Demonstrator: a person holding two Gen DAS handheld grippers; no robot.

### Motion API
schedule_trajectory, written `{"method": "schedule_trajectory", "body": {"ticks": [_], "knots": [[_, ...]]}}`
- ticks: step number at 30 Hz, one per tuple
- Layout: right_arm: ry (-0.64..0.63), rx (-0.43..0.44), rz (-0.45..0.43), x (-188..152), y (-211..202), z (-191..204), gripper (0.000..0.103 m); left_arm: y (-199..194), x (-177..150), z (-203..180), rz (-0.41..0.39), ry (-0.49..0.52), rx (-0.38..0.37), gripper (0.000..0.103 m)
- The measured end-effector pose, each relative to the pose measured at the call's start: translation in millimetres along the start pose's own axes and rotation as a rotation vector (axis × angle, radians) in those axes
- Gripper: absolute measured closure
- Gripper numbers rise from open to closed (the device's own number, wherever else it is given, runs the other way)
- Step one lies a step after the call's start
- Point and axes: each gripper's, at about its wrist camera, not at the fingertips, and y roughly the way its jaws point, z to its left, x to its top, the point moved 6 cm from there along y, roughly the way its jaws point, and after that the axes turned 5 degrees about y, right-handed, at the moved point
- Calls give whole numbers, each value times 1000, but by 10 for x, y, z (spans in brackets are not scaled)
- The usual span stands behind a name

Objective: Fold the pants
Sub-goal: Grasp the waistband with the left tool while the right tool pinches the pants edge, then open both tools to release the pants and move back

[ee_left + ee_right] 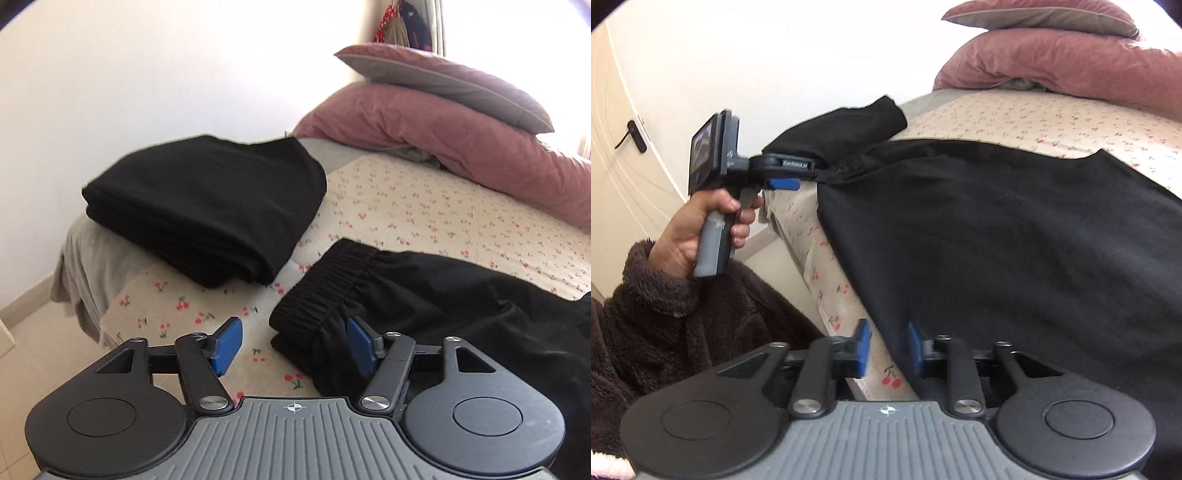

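Black pants [424, 306] lie across the cherry-print bed, their elastic waistband [328, 284] toward the bed's left edge. My left gripper [295, 347] is open at the waistband corner, its right blue pad against the fabric, its left pad over bare sheet. In the right wrist view the pants [1015, 240] spread wide, and the left gripper [790, 177] shows at their far corner. My right gripper [888, 349] is open, its pads straddling the near hem at the bed edge.
A folded black garment [207, 206] sits at the bed's far left corner. Pink pillows [443, 140] are stacked at the head. The bed edge [820, 258] drops to the floor at left, beside a white door [624, 155].
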Motion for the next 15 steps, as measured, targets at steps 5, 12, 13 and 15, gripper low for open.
{"method": "schedule_trajectory", "body": {"ticks": [5, 12, 13, 15], "knots": [[85, -180, -137, 257, -248, -352, 59, -159, 238, -485, -93, 93, -182, 11], [73, -458, -198, 463, -161, -770, 58, -205, 241, -1735, -82, 338, -501, 11], [69, -471, -197, 475, -123, -804, 58, -170, 175, -1941, -78, 382, -528, 11], [78, -467, -186, 477, -48, -871, 58, -83, 44, -2233, -57, 435, -564, 11]]}}
